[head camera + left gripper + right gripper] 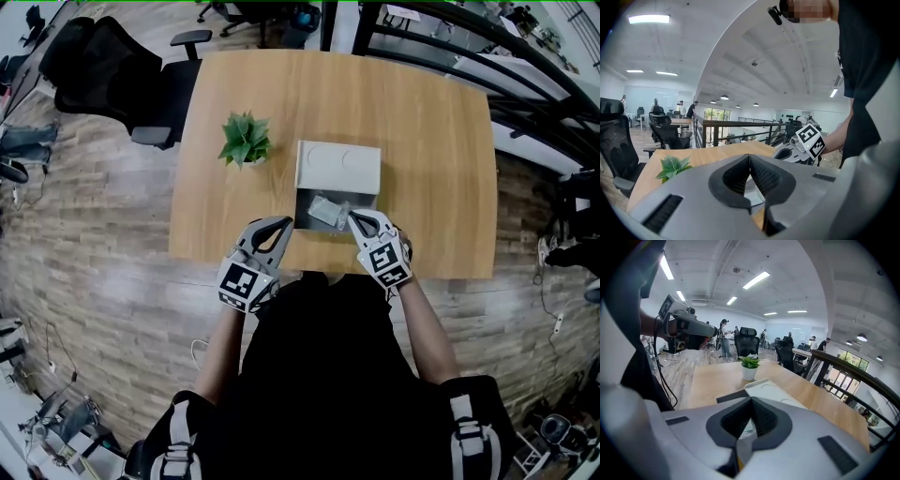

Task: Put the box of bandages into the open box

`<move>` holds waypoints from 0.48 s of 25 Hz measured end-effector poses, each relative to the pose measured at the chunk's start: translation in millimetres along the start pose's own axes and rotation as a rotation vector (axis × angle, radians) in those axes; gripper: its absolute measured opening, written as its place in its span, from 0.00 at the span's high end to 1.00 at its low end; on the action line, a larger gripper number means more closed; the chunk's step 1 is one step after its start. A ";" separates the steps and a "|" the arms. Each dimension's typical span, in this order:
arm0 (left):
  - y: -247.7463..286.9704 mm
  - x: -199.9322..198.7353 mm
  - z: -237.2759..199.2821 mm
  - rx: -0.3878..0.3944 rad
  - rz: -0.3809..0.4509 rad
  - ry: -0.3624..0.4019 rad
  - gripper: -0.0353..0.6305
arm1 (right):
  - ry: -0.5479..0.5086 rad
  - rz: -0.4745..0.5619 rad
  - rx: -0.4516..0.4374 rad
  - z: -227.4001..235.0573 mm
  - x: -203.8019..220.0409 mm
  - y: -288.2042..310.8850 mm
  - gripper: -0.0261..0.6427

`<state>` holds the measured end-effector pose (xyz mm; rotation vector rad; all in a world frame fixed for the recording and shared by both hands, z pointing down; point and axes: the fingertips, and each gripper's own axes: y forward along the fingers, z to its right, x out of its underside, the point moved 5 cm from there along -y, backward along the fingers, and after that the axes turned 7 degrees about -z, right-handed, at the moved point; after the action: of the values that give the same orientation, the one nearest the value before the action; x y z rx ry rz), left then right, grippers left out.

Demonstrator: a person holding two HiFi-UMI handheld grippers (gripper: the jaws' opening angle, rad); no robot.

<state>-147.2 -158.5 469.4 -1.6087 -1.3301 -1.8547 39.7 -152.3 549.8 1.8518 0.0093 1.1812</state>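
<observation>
A white open box (302, 208) stands near the table's front edge, its lid (338, 166) folded back flat behind it. Inside lies the pale box of bandages (327, 210), tilted. My left gripper (284, 223) is shut and empty, its tips at the open box's front left corner. My right gripper (353, 219) is also shut, its tips over the open box's right side, beside the bandage box. In the left gripper view the jaws (750, 157) meet at the tips; in the right gripper view the jaws (751, 400) meet above the lid (774, 392).
A small potted plant (245, 141) stands left of the open box on the wooden table (422, 141). A black office chair (117, 75) is at the table's far left corner. A black railing (525, 75) runs along the right.
</observation>
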 end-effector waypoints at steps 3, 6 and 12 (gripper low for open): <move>5.1 -4.7 3.3 0.017 0.003 0.011 0.91 | 0.018 0.020 0.017 4.0 -6.6 -9.5 0.92; 9.3 -4.9 2.9 0.021 0.006 0.007 0.91 | 0.037 0.045 0.037 8.2 -12.8 -18.1 0.92; 18.7 -7.2 3.8 0.030 0.008 0.022 0.91 | 0.057 0.089 0.058 14.6 -19.2 -27.2 0.92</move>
<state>-128.7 -166.9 470.4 -1.5721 -1.3341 -1.8339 51.6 -154.8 515.6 1.8851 -0.0067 1.3076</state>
